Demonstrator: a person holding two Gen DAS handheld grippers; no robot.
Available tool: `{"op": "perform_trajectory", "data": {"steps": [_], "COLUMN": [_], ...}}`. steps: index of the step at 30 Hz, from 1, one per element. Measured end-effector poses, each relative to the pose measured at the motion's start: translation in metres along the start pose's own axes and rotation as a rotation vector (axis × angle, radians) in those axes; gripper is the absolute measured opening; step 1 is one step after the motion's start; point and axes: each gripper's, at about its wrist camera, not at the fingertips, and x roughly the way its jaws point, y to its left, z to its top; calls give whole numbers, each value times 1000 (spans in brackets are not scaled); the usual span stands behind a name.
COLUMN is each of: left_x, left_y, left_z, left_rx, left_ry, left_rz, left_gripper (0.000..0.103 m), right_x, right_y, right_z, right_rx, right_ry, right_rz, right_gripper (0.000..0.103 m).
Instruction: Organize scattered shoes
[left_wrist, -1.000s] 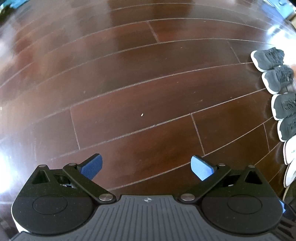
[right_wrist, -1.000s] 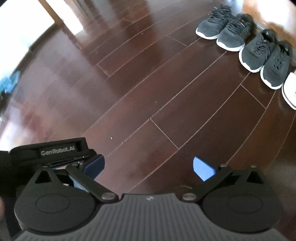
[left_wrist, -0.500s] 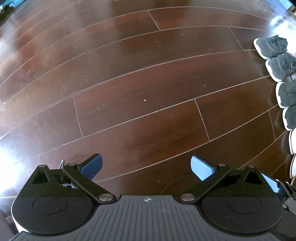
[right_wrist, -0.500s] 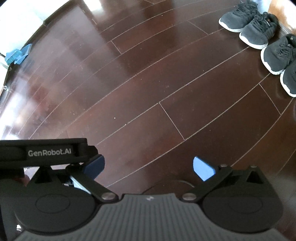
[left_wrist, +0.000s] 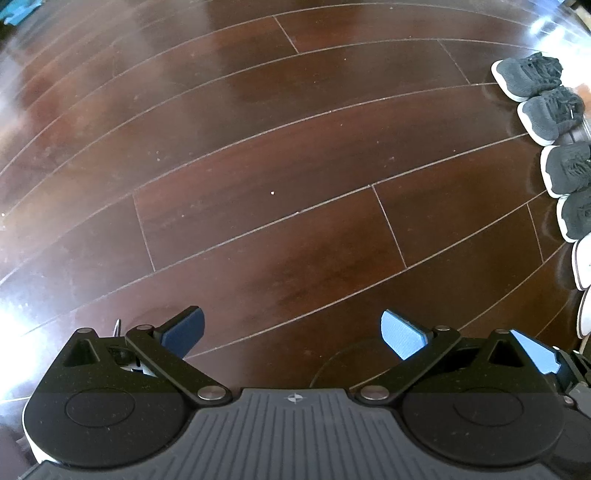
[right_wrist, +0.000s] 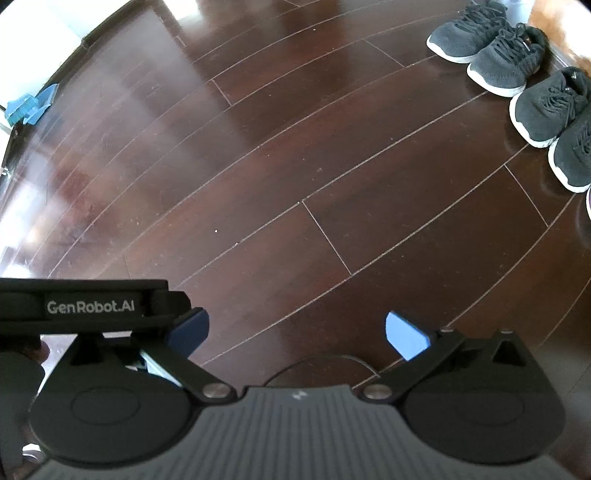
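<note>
Left gripper: fingers spread wide, nothing between them, hanging over bare wooden floor. Right gripper: likewise spread and empty, just beside the left one, whose black body shows at the right wrist view's left edge.

Shoes sit well apart from both grippers, in a row at the floor's far right edge: grey sneakers as a pair, toes level, then black sneakers touching side by side, then white shoes, only partly in view.

Judgement: row looks already tidy; no stray shoe visible here. Step in hand is probably checking or searching. Do it well by sweeping the view slowly over the floor, grippers kept spread, before committing to any grasp. A blue object lies far left; cannot tell what.
</note>
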Motion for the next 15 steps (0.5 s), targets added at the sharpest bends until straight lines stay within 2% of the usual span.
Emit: {"op": "perform_trajectory", "data": {"steps": [15], "left_x": [-10], "left_y": [2], "left_z": [0], "left_rx": [1], "left_ry": [-62], "left_rz": [-29], "left_gripper": [103], "right_x": [-3], "right_y": [3], "right_z": [4], "right_rx": [-26], "right_ry": [0], "right_rz": [-2], "right_gripper": [103]}}
